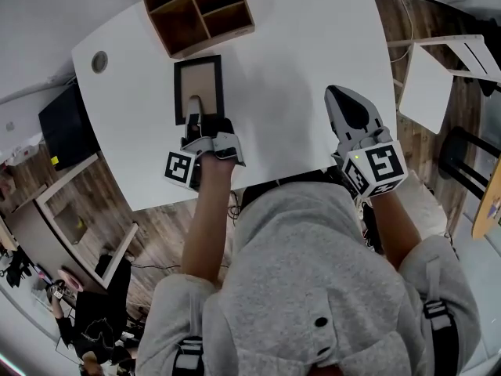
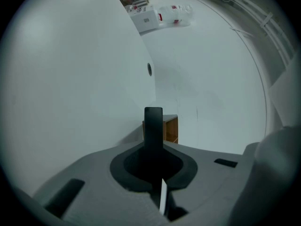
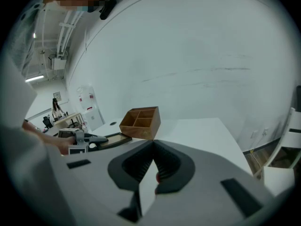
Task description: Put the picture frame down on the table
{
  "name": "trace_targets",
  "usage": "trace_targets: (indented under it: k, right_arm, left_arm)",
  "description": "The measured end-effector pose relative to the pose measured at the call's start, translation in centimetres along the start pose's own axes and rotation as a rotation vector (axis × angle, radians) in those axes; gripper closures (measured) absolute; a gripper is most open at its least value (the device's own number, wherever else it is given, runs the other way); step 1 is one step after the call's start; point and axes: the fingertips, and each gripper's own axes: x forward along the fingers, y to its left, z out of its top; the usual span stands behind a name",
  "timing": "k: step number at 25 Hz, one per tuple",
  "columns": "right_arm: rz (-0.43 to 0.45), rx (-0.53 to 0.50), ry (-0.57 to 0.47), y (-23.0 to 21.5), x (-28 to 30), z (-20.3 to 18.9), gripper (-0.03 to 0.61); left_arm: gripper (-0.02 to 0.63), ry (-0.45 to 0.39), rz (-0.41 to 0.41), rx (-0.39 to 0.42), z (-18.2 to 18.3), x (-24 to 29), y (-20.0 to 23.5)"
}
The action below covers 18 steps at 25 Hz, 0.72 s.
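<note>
1. The left gripper (image 1: 195, 112) has its jaws pressed together on the near short edge of the black rectangular picture frame with a tan panel (image 1: 198, 84). In the left gripper view the frame shows edge-on as a dark bar running out from between the pads. Pinching the rim rather than the panel probably gives control of the frame's tilt.
2. The frame lies flat, or very nearly so, on the white rounded table (image 1: 297, 53). Its long side points away from the person. I cannot tell whether the held end has fully settled on the surface.
3. Its far edge is just short of the brown wooden desk organiser with open compartments (image 1: 200, 12). That leaves bare table under the whole frame, so it looks a sensible place to set it down. Judged from this, only letting go of the rim remains.
4. The right gripper (image 1: 338, 99) is closed with nothing between its jaws. It hovers over the table's right side, well apart from the frame. Most likely it is kept clear because 1 gripper is enough for so light a thing
</note>
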Motion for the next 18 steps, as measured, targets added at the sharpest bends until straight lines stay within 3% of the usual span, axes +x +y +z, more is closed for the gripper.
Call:
trace_targets:
  k: [11,18]
  right_arm:
    - [-0.01,0.01,0.008,-0.5,0.7,0.2,0.552]
    - [-0.02,0.013,0.005,-0.9,0.4,0.3,0.552]
  left_arm:
    - [0.588,-0.046,0.06,-0.035,0.2,1.3,1.6]
    - [0.586,-0.049,0.055,-0.051,-0.8,2.0,1.5]
